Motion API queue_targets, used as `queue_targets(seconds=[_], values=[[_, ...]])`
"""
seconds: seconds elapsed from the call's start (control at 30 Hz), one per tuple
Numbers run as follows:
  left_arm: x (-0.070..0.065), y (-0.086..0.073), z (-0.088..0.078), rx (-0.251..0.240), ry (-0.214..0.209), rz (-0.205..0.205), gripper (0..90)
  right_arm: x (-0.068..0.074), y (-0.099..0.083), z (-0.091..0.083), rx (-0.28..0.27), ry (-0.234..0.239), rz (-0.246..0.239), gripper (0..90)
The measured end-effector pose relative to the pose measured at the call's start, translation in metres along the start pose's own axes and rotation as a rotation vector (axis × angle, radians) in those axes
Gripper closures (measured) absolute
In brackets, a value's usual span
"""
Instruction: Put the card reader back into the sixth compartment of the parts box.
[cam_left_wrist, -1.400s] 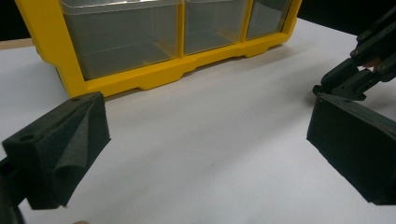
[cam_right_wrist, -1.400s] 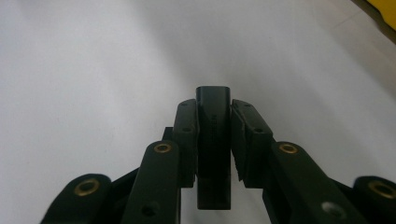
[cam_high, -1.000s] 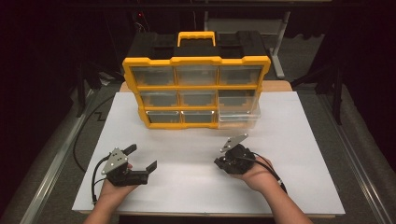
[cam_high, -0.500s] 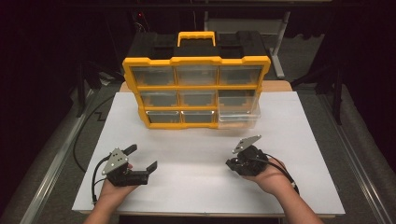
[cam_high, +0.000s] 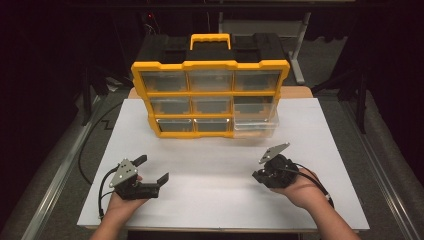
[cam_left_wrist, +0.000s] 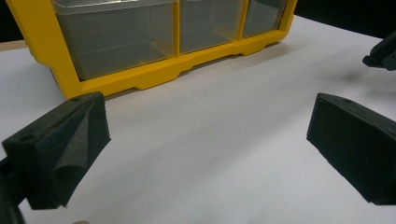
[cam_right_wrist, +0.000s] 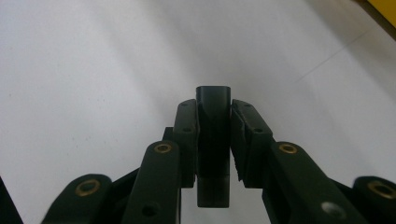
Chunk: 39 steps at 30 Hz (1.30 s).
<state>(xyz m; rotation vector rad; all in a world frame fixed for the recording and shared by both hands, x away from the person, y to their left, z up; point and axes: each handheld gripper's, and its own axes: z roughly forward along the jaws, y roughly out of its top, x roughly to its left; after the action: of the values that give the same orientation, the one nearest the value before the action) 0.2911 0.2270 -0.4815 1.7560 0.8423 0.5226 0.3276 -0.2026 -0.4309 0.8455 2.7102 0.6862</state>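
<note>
My right gripper (cam_right_wrist: 213, 140) is clamped on a small black block (cam_right_wrist: 213, 121), plenty of bare white table (cam_high: 215, 200) around; its lower end's hidden. Left gripper (cam_high: 150, 170) gapes wide, empty, well short of the yellow organizer (cam_high: 210, 95).

One yellow organiser (cam_high: 210, 97) stands at the far middle of one white table (cam_high: 210, 195), with nine clear drawers in three rows of three; one drawer (cam_high: 255, 126), bottom right, juts out. Two grippers: left gripper (cam_high: 150, 170) and right gripper (cam_high: 261, 175), which clamps one small black block (cam_right_wrist: 213, 140).
</note>
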Motion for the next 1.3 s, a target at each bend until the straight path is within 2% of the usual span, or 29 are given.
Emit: queue_targets(seconds=[0.3,0.73,1.3], values=[[0.000,0.000,0.000,-0.001,-0.005,0.003,0.4,-0.005,-0.006,-0.004,0.042,0.014,-0.013,74.3],[0.000,0.000,-0.001,-0.007,-0.009,0.003,0.3,-0.009,-0.003,-0.017,0.051,0.040,-0.025,74.2],[-0.001,0.000,-0.001,-0.006,-0.014,0.007,0.3,-0.013,0.007,-0.040,0.064,0.018,-0.043,74.2]])
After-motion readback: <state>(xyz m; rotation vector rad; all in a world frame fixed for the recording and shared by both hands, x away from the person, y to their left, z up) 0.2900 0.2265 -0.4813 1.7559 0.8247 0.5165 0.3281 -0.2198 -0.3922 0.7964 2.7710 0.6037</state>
